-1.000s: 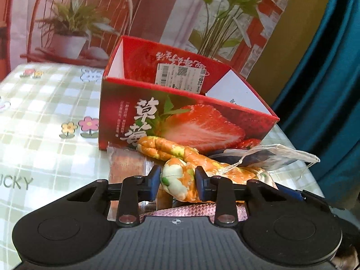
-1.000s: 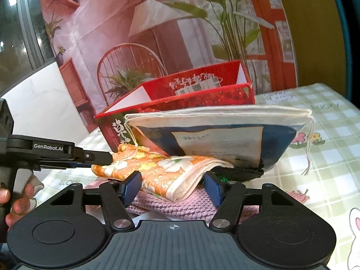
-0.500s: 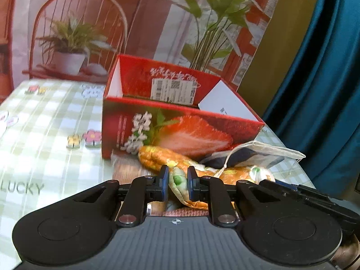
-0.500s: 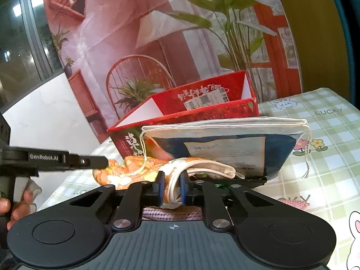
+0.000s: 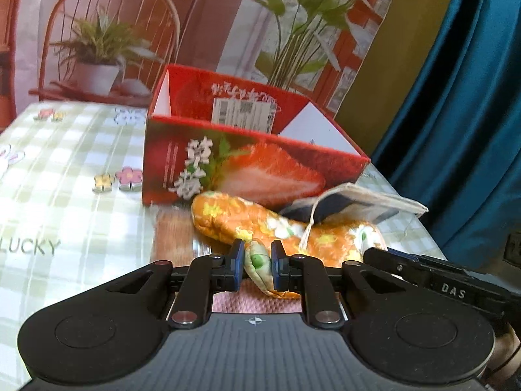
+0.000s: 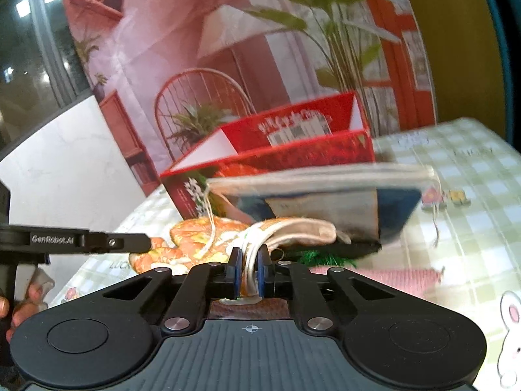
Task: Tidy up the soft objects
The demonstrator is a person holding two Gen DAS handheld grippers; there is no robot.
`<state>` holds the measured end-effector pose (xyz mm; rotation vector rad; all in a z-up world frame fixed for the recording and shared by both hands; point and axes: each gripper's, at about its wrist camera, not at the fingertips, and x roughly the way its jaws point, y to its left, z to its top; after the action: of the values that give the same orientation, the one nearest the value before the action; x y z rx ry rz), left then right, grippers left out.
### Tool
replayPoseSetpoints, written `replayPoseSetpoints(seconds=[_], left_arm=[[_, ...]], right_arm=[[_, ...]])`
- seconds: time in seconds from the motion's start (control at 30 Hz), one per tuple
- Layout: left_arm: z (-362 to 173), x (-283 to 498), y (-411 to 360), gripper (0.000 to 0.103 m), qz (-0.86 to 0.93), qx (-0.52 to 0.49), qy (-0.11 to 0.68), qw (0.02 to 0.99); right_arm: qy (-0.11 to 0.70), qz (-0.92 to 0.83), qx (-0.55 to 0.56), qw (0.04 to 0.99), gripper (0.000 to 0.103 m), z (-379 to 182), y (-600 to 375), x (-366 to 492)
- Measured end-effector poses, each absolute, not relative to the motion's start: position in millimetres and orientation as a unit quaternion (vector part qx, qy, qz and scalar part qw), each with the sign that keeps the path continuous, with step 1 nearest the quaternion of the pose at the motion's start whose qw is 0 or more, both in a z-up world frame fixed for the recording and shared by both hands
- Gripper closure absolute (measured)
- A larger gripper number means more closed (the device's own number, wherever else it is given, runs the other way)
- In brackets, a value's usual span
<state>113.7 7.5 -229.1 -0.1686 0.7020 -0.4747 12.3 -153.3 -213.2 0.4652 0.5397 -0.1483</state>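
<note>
An orange floral cloth [image 5: 260, 224] lies in front of the red strawberry box [image 5: 247, 169]. My left gripper [image 5: 257, 262] is shut on one bunched corner of it. My right gripper [image 6: 249, 268] is shut on the opposite white-lined edge of the same floral cloth [image 6: 208, 238]. A blue and cream drawstring bag [image 6: 329, 202] rests on top of the cloth, tilted up off the table. In the left wrist view the bag [image 5: 351, 203] leans against the box. A pink knitted cloth [image 6: 381, 277] lies underneath.
The red strawberry box [image 6: 286, 156] stands open-topped on a green checked tablecloth [image 5: 65, 176]. A teal curtain [image 5: 462, 114] hangs past the table's right edge. The other gripper's arm [image 6: 81, 241] and a person's fingers [image 6: 29, 296] show at the left of the right wrist view.
Both grippers have closed on the floral cloth, the right from wide open. The cloth's ends have lifted and the drawstring bag on top has tipped upward.
</note>
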Motion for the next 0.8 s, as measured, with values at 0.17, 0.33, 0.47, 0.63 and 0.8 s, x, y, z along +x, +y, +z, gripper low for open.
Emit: replayPoseSetpoints(seconds=[0.17, 0.33, 0.47, 0.63, 0.8], left_arm=[[-229.3, 111.5, 7.7, 0.085, -0.239, -0.078, 0.340, 0.906], [-228.9, 113.8, 8.5, 0.085, -0.240, -0.084, 0.339, 0.906], [-229.3, 112.7, 6.9, 0.084, -0.239, -0.080, 0.338, 0.907], [-230.2, 111.6, 8.9, 0.084, -0.237, -0.083, 0.340, 0.906], [-222.9, 107.0, 6.0, 0.084, -0.251, -0.082, 0.334, 0.905]], right_arm=[[0.271, -0.075, 0.228, 0.932, 0.091, -216.5, -153.2, 12.9], [0.273, -0.073, 0.225, 0.933, 0.090, -218.1, -152.4, 14.3], [0.272, -0.074, 0.223, 0.933, 0.090, -218.2, -152.4, 14.1], [0.272, -0.075, 0.222, 0.933, 0.091, -218.4, -152.0, 13.3], [0.263, -0.075, 0.215, 0.938, 0.093, -212.0, -152.0, 9.2]])
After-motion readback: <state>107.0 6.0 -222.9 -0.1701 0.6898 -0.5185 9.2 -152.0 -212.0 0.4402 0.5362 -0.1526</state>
